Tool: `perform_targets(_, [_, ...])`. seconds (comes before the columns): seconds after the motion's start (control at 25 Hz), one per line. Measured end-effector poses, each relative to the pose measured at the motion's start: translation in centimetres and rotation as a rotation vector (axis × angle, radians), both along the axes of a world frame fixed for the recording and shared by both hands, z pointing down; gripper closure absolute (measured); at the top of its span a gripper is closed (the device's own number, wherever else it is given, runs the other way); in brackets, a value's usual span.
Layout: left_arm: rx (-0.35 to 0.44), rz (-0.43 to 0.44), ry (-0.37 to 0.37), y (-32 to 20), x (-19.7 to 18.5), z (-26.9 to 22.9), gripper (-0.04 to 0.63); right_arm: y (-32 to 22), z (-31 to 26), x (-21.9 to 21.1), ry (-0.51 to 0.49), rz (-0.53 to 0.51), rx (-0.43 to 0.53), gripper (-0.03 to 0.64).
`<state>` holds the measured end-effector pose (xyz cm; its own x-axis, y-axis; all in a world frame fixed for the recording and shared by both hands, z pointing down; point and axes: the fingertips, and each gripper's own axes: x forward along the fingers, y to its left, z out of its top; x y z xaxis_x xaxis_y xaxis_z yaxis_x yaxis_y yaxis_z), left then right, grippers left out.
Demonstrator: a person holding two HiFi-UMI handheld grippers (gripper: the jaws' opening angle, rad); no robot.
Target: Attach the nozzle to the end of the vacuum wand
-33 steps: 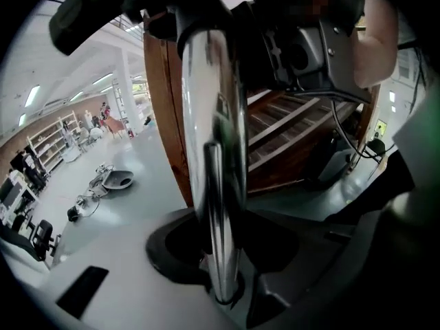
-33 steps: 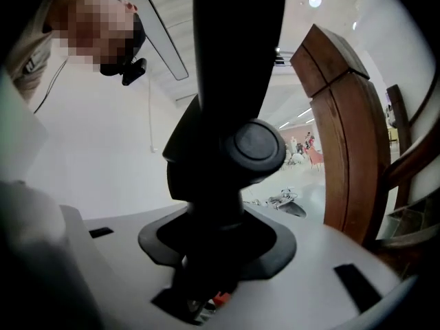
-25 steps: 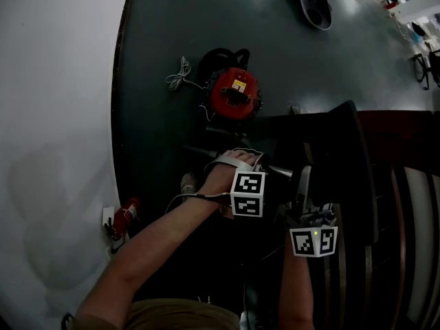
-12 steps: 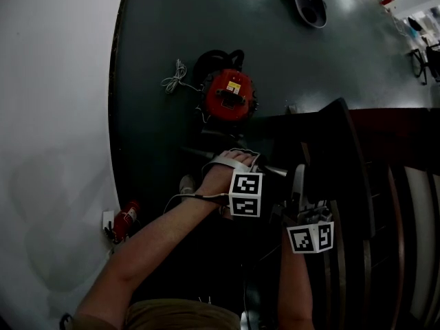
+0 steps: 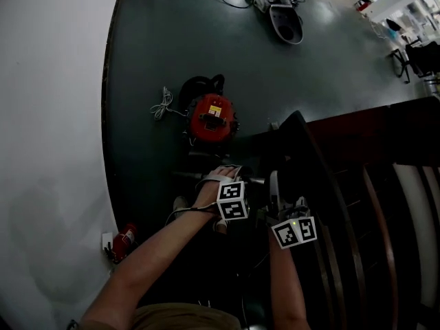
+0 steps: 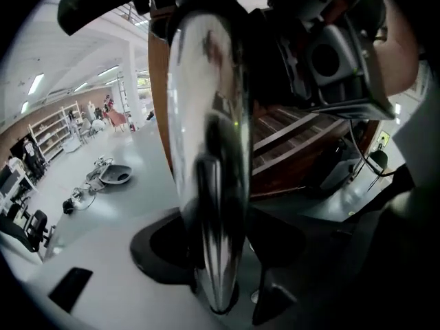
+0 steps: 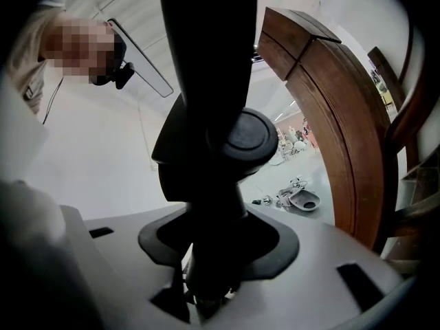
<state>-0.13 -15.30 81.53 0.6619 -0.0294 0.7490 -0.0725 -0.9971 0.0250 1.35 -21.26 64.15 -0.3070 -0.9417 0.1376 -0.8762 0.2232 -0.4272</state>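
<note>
Had just been opening the jaws of the left gripper (image 6: 218, 273), slack either side of the single chrome wand (image 6: 206, 129) between them. Clamped the one black nozzle (image 7: 206, 81) tight in the right gripper (image 7: 206, 280), near the wand's end. Angled the left hand (image 5: 212, 186) steeply down from an outstretched forearm (image 5: 148, 253); carried the right gripper nearly level. Counted two grippers, one red vacuum (image 5: 210, 117) and one white cord (image 5: 162, 104) on the dark floor (image 5: 330, 74) beyond.
</note>
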Motion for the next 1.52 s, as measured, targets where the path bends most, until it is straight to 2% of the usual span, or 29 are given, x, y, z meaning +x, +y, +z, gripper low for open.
perform_targets(0.28, [-0.055,-0.101,-0.023,-0.1,-1.1,-1.2,0.347,-1.0,1.5,4.8,-0.039,0.03,-0.066,0.446])
perform_targets(0.44, [-0.032,-0.097,-0.035,0.4,-0.2,-3.0,0.347,-1.1,2.6,8.6,-0.061,0.069,-0.102,0.446])
perform_targets(0.56, [-0.02,-0.099,-0.011,1.2,0.9,-3.9,0.347,-0.9,4.7,11.5,-0.071,0.09,-0.137,0.446])
perform_targets(0.68, [-0.046,-0.093,-0.004,2.3,2.1,-4.9,0.347,-0.5,6.5,14.6,-0.077,0.122,-0.192,0.446])
perform_targets(0.92, [-0.074,-0.1,-0.044,3.0,3.7,-6.3,0.347,0.7,9.3,20.1,-0.104,0.189,-0.286,0.447])
perform_targets(1.2, [-0.085,-0.133,-0.083,2.1,4.5,-6.9,0.347,0.4,10.6,21.4,-0.105,0.176,-0.341,0.442])
perform_targets(1.36, [-0.102,-0.167,-0.088,1.7,4.7,-6.9,0.347,0.5,10.8,21.7,-0.02,0.185,-0.343,0.359])
perform_targets(1.52, [-0.111,-0.181,-0.092,2.0,4.8,-7.1,0.347,1.7,10.9,22.0,0.033,0.205,-0.346,0.327])
